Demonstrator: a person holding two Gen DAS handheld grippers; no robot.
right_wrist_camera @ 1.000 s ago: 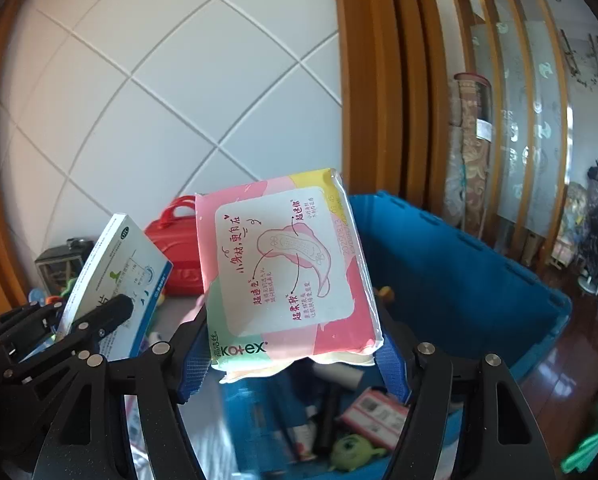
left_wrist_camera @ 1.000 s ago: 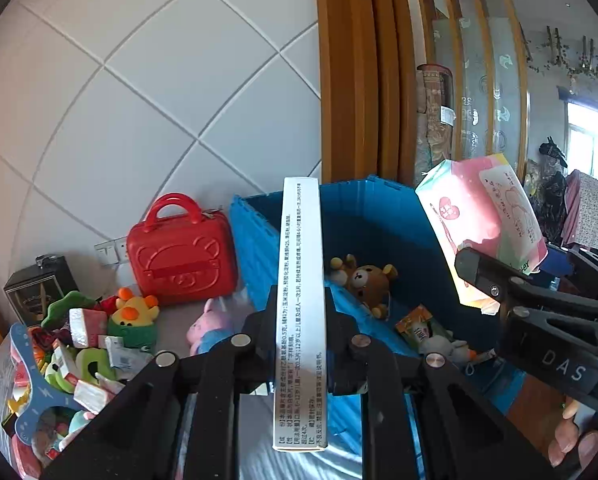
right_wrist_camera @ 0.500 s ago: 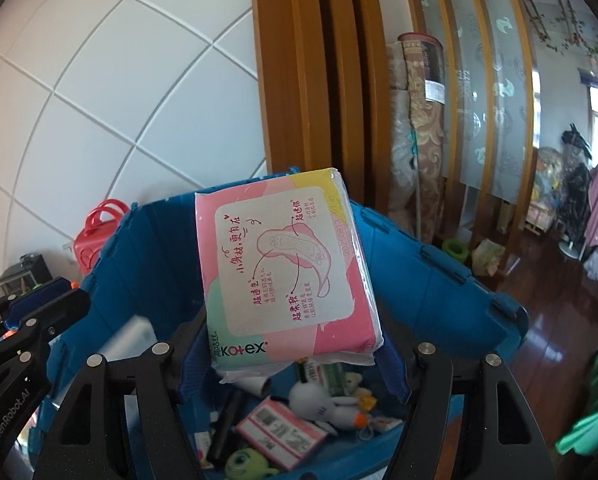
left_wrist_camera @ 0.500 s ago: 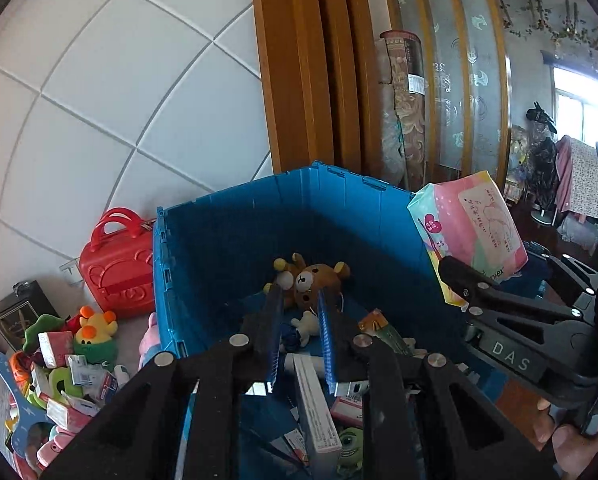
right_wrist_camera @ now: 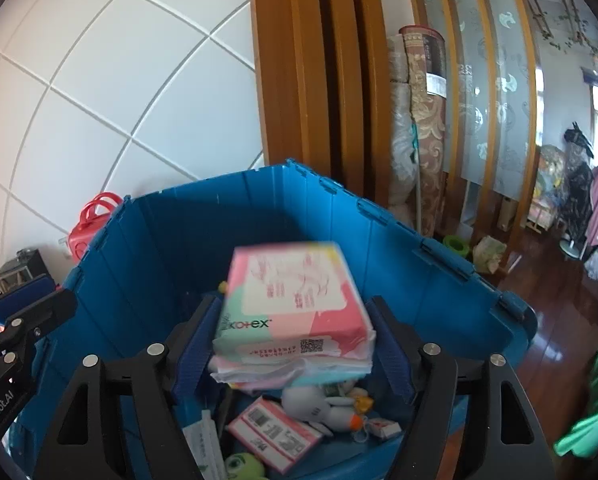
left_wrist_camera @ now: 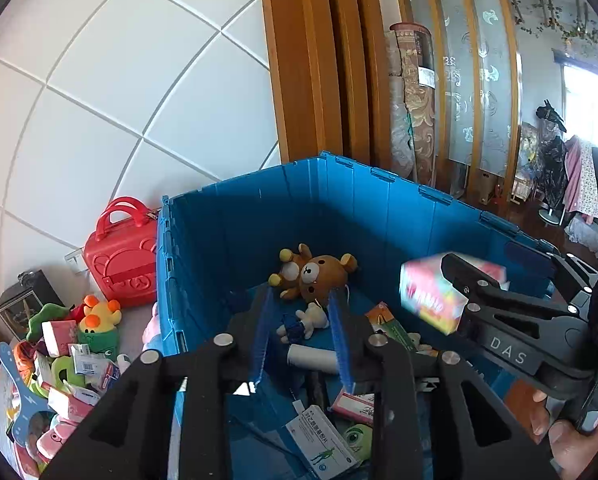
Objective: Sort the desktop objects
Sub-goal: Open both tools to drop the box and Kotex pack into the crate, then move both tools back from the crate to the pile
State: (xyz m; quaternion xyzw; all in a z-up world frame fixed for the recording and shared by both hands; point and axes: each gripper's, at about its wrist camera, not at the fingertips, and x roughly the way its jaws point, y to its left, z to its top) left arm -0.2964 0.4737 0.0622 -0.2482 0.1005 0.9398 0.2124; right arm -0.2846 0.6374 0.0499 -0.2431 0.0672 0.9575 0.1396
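Right gripper (right_wrist_camera: 293, 344) is hanging over the blue crate (right_wrist_camera: 439, 264) with its jaws spread; the pink Kotex pack (right_wrist_camera: 293, 304) is sitting in the gap between the fingers, motion-blurred, and looking clear of both pads, so I'm reading it as dropping rather than pinched. In the left wrist view the same pack (left_wrist_camera: 433, 298) is showing just past the right gripper's tip, above the crate floor. Pack's long axis is running roughly across the finger gap, flat printed face tilting up toward the camera. It's lying straight ahead and below the right gripper, inside the crate walls, so no correction looking necessary. Left gripper (left_wrist_camera: 301, 340) is also spread wide and carrying nothing, pointing down at the brown bear plush (left_wrist_camera: 319, 276); the white medicine box (left_wrist_camera: 323, 444) is lying on the crate floor just under it. Remaining clutter (left_wrist_camera: 71, 356) is sitting outside the crate to the left, beside the red toy case (left_wrist_camera: 121, 260), so the left gripper is the nearer one for the next pick.
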